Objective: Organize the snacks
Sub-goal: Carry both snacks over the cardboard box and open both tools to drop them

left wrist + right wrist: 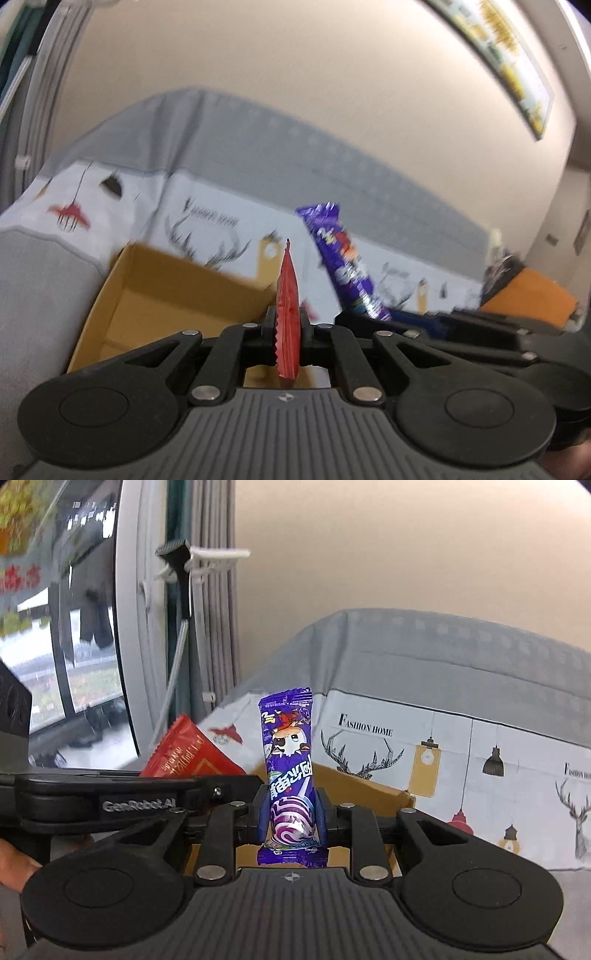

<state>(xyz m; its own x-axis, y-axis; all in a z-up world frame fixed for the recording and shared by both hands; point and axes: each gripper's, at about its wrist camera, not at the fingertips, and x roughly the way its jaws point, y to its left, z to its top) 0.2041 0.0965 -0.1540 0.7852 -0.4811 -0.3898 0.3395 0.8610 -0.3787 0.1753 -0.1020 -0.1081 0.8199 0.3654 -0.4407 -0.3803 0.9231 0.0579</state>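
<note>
My left gripper is shut on a red snack packet, seen edge-on and held upright above an open cardboard box. My right gripper is shut on a purple snack packet with a cartoon print, also upright over the box. The purple packet shows in the left wrist view to the right of the red one. The red packet shows in the right wrist view at the left, held by the left gripper.
A sofa with a printed white and grey cover stands behind the box. A window and grey curtains are at the left. An orange object lies at the far right. A framed picture hangs on the wall.
</note>
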